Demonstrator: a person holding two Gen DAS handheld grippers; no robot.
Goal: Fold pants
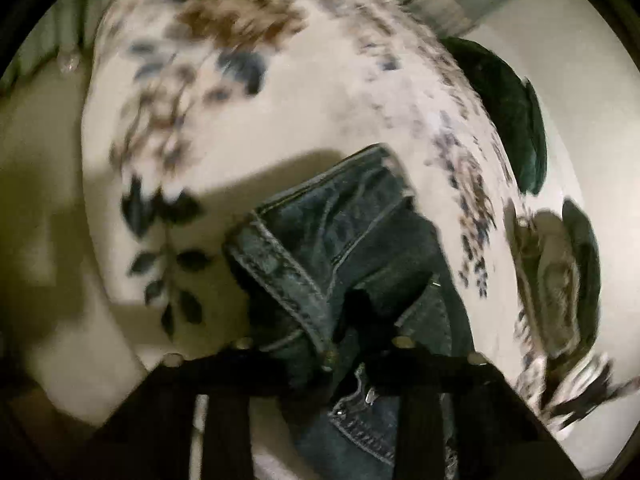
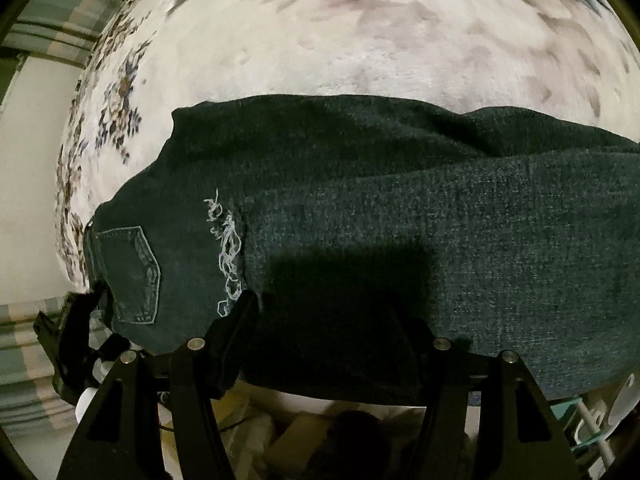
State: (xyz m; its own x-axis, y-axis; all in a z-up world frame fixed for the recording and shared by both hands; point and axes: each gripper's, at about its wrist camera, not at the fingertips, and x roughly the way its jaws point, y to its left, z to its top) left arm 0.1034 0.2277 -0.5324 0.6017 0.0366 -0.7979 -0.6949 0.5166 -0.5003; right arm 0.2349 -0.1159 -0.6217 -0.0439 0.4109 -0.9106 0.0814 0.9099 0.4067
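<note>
blanket (image 2: 360,60): cream plush with blue and brown floral print, covers the whole work surface; soft pile, so denim will likely drag and bunch instead of sliding flat.
pants (image 2: 400,208): dark jeans lying lengthwise across the blanket, legs stacked, running off to the right of the right wrist view; near edge hangs at the bed's edge just above the right tool.
waistband (image 1: 280,272): bunched, stitched end of the pants, seen up close in the left wrist view; rivet and seam sit right at the fingers.
back pocket (image 2: 132,276): faces up at the left end, beside a frayed rip (image 2: 228,248).
left gripper (image 1: 340,320): fingers drawn nearly together and pinching a fold of denim at the waistband; also glimpsed in the right wrist view at the pocket end.
right gripper (image 2: 336,328): fingers apart, straddling the near edge of the pants, pads not pressing yet as far as I can tell.
risk 1: left pinch looks thin, maybe 1 layer only; lifting could peel layers apart and skew the fold.
risk 2: only 1 end is held; a lift now would let the legs sag and twist.
risk 3: a finger could snag the rip's loose threads.
surroundings: dark green cushion (image 1: 504,112) at the far blanket edge, well apart; clutter below the bed edge, too dim to name.
</note>
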